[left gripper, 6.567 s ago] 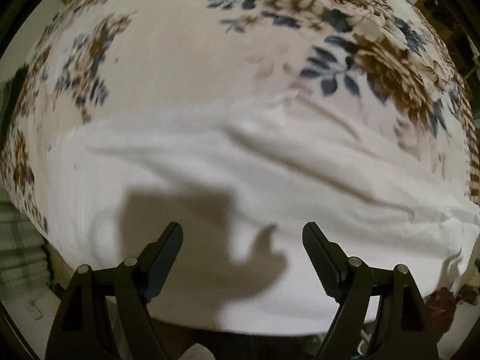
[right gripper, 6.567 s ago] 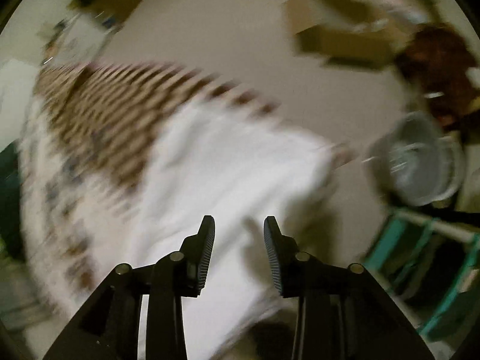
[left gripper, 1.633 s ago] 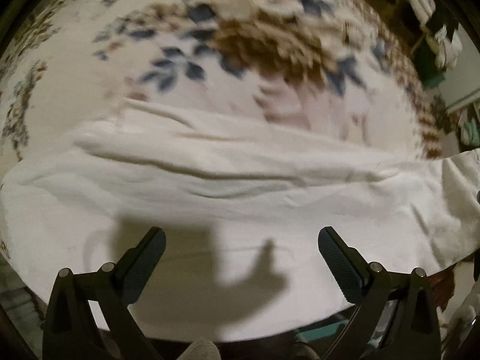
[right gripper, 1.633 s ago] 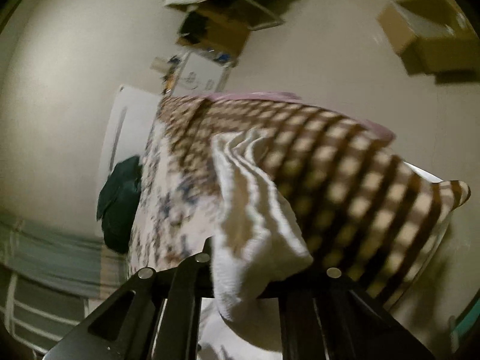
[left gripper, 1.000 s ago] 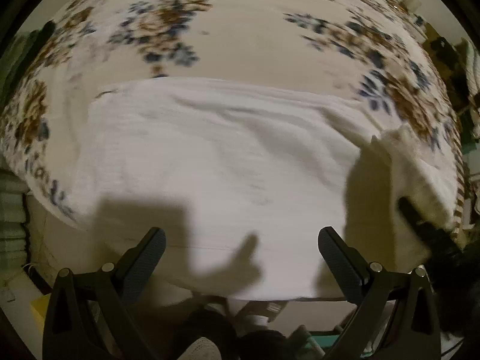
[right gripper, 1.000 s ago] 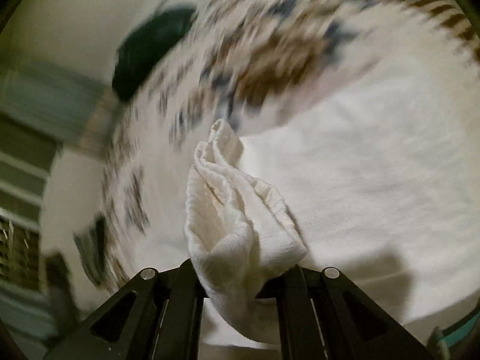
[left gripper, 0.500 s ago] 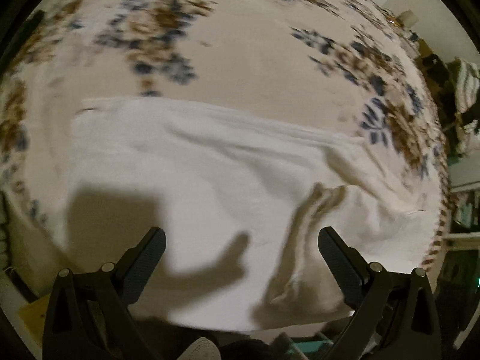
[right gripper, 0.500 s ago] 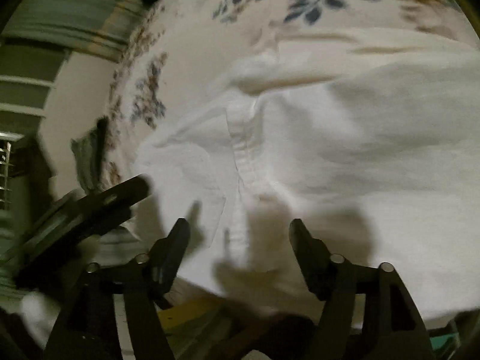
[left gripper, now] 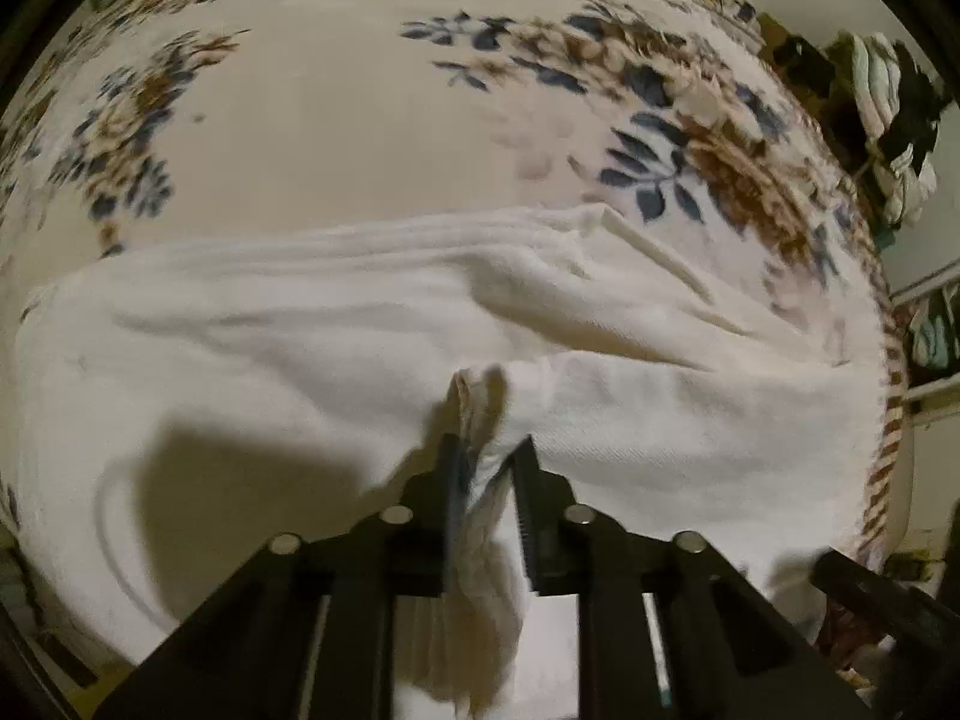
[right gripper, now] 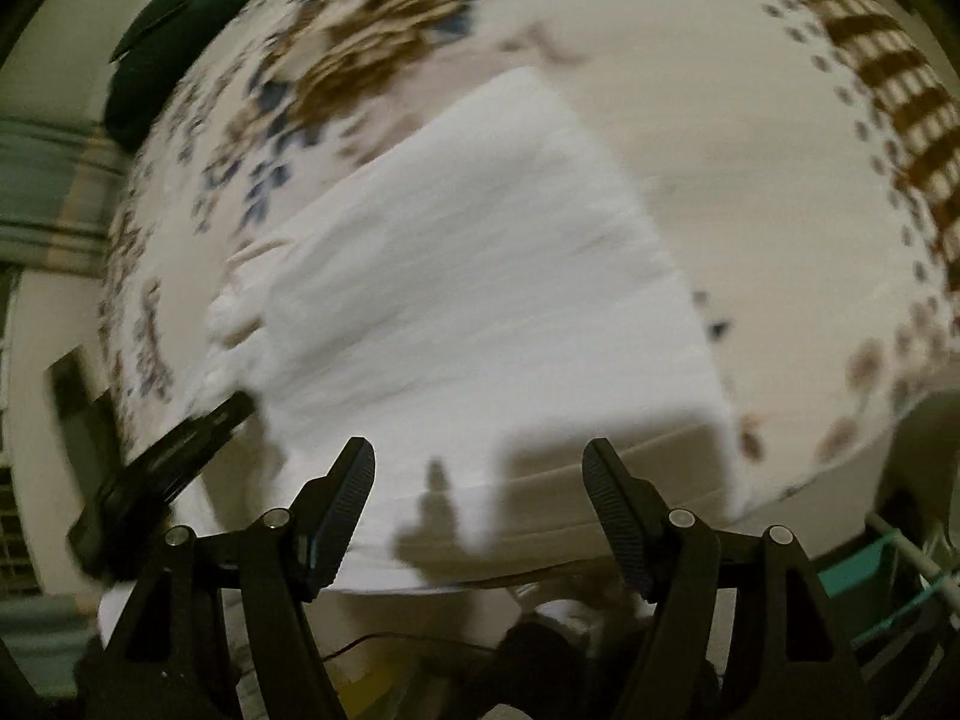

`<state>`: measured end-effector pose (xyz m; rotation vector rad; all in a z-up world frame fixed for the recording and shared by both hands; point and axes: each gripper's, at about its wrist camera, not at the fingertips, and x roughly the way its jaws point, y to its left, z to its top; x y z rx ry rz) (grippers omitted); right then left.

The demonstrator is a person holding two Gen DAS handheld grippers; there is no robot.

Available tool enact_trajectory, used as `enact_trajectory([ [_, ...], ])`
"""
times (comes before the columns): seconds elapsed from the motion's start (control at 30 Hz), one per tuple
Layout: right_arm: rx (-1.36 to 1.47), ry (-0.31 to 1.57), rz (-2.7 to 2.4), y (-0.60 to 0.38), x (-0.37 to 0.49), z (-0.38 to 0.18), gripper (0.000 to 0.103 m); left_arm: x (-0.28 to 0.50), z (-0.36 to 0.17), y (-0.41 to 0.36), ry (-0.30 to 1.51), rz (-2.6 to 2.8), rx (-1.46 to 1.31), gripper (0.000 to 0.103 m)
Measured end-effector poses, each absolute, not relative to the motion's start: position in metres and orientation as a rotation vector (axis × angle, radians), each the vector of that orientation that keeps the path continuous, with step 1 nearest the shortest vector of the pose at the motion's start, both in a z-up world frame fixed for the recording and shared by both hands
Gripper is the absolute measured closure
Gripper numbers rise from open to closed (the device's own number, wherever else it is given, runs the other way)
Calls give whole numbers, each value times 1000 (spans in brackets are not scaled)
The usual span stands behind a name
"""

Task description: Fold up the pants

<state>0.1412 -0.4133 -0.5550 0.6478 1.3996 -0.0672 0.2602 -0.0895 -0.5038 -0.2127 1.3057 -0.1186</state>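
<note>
On floral bedspread [left gripper: 336,120], left claw [left gripper: 487,462] pinches white pants [left gripper: 252,324]; nothing legible.

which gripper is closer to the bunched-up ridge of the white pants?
Left. The left gripper has its jaws shut on the bunched fold of the white pants. The right gripper hangs above the flat part of the pants with jaws open, nothing between them.

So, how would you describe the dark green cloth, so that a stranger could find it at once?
Start from the bed with the flowered blanket, where the white pants lie. Follow the blanket to its far left edge in the right wrist view: the dark green cloth lies there, the only plain dark thing on it.
</note>
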Motion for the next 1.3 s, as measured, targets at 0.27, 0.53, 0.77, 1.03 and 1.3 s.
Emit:
enact_trajectory([
  [0.27, 506, 1476, -94, -387, 173, -565, 29, 261, -529, -41, 1410, 10, -351, 94],
  [0.53, 208, 1624, 37, -307, 175, -584, 34, 238, -516, -45, 1446, -25, -367, 80],
  [0.77, 125, 1630, 100, -305, 161, -576, 34, 208, -536, -80, 1534, -93, -307, 69],
  [1.03, 259, 1585, -42, -355, 183, -566, 34, 207, -520, -81, 1435, -147, -350, 91],
  [1.3, 266, 1588, -76, -375, 186, -569, 34, 186, -505, -54, 1432, -116, -502, 91],
])
